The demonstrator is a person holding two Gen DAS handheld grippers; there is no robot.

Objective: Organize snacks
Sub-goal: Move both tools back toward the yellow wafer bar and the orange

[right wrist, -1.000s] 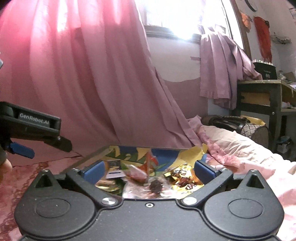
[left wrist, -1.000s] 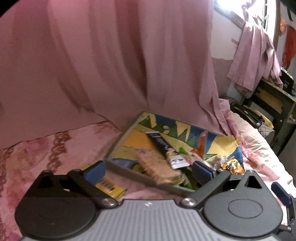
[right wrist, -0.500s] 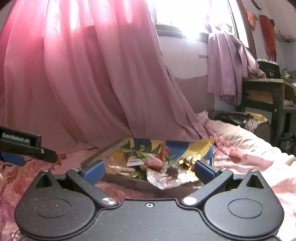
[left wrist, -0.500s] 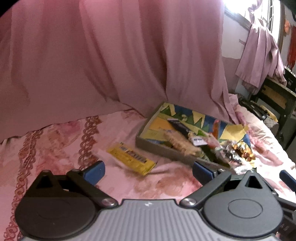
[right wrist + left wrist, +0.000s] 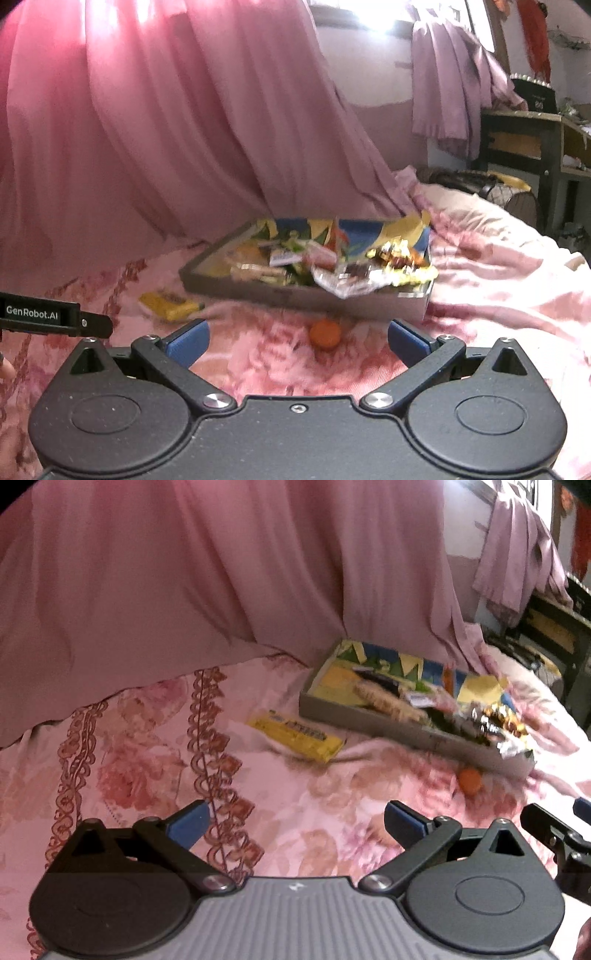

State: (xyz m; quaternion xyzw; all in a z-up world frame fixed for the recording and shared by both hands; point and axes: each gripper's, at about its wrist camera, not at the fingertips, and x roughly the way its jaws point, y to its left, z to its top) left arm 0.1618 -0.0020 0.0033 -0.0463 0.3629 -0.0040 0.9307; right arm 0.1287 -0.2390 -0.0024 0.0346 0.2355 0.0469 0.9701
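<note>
Snack-filled tray [image 5: 369, 716]; yellow packet [image 5: 295, 734], orange ball [image 5: 469, 780] beside it.

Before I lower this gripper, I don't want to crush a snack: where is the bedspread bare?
Bare floral bedspread lies left of the yellow snack packet, and between that packet and the orange round snack. The tray is crowded; a clear wrapper overhangs its near wall.
</note>
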